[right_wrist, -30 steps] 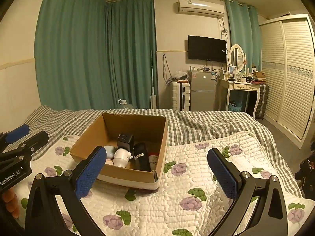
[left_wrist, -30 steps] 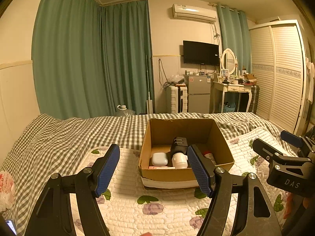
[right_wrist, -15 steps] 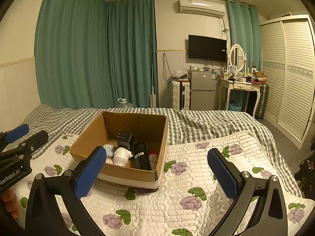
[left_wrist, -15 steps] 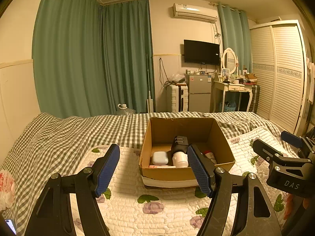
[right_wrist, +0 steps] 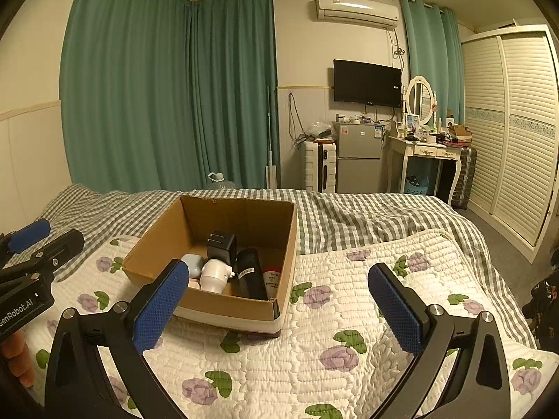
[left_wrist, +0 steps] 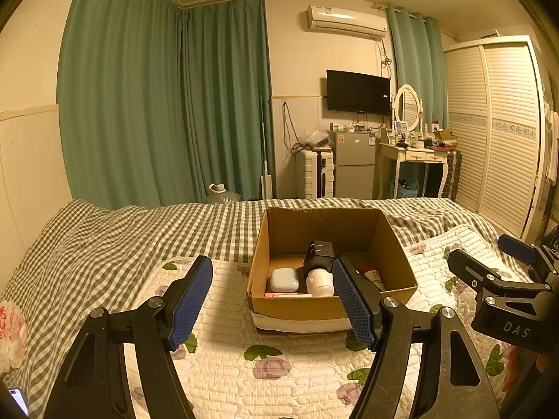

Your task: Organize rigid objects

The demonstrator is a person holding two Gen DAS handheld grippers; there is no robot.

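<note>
Cardboard box is seen sitting on the floral quilt, open-topped, ahead of both grippers. Packed inside near the front wall: a white earbud case, a white round-ended item, a black plug adapter propped up behind them, a black cylinder lying lengthwise, and a small red-capped bottle against the right wall. A thin pink item is glimpsed at the front edge; what it is cannot be told.

Left gripper is held low in front of the box, fingers spread wide, nothing between them. Right gripper is likewise spread wide and empty, held to the box's right-front over the quilt.

Progress is judged as late or finished: all rigid items seen are already in the box, and no loose items are spotted on the quilt in either view. Anything left would be tidying inside the box, if that.

The quilt is laid over a grey-white checked bedsheet. A red-printed plastic bag is noted at the far left edge of the bed. Beyond: green curtains, wall air conditioner, black TV, small fridge, white dressing table with oval mirror, louvred wardrobe.
</note>
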